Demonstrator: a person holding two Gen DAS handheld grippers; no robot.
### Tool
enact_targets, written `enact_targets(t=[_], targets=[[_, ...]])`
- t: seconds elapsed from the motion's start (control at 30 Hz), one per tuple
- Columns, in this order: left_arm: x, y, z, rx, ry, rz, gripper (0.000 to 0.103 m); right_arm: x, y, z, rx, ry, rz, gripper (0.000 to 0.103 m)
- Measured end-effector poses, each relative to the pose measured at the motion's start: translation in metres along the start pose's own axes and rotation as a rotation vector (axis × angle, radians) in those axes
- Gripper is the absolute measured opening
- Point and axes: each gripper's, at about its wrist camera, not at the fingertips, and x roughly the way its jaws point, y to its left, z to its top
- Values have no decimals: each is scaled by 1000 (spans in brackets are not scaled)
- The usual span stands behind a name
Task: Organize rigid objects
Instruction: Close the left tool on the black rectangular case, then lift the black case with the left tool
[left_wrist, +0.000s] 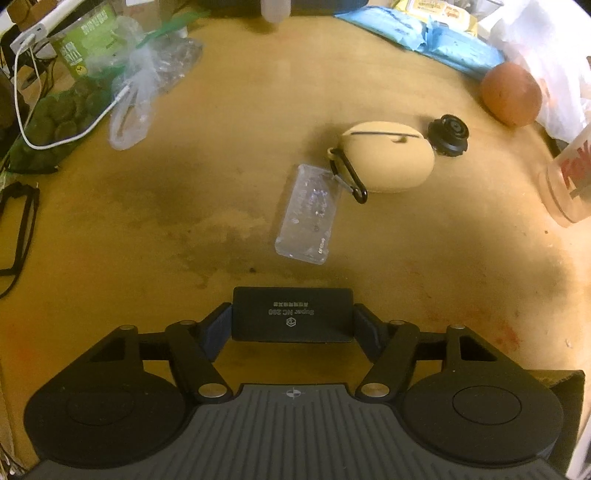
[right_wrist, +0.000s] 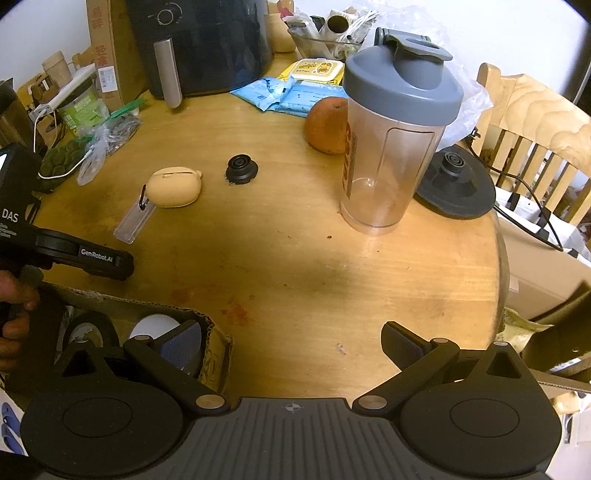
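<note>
I'm working in a home, at what looks like a kitchen or dining spot: my round, stained wooden bench (right_wrist: 295, 229) carries a black air fryer with a silver handle (right_wrist: 199, 48), a clear plastic shaker bottle with a grey lid (right_wrist: 391, 147), an orange-red round fruit (right_wrist: 327, 125) and a black round kettle base with its cord (right_wrist: 456, 188). A carved light-wood chair with slats (right_wrist: 532, 125) stands beside it. Blue and yellow packs of wet wipes (right_wrist: 295, 86), a green-labelled tub (right_wrist: 79, 107) and a white charging cable (left_wrist: 55, 140) add ordinary household clutter.
</note>
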Motion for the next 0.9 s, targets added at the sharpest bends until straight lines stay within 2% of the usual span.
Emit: enact_targets(t=[0.13,0.63,0.9], targets=[[-10,3,1,-6,-28,-17,68,1,1,0,2,0,2,103],[-65,19,-3,6,-201,-158,68,1,6,5,-4,-12,24,103],[-93,35,-13,11,-257,-194,68,2,11,14,-40,-25,37,103]])
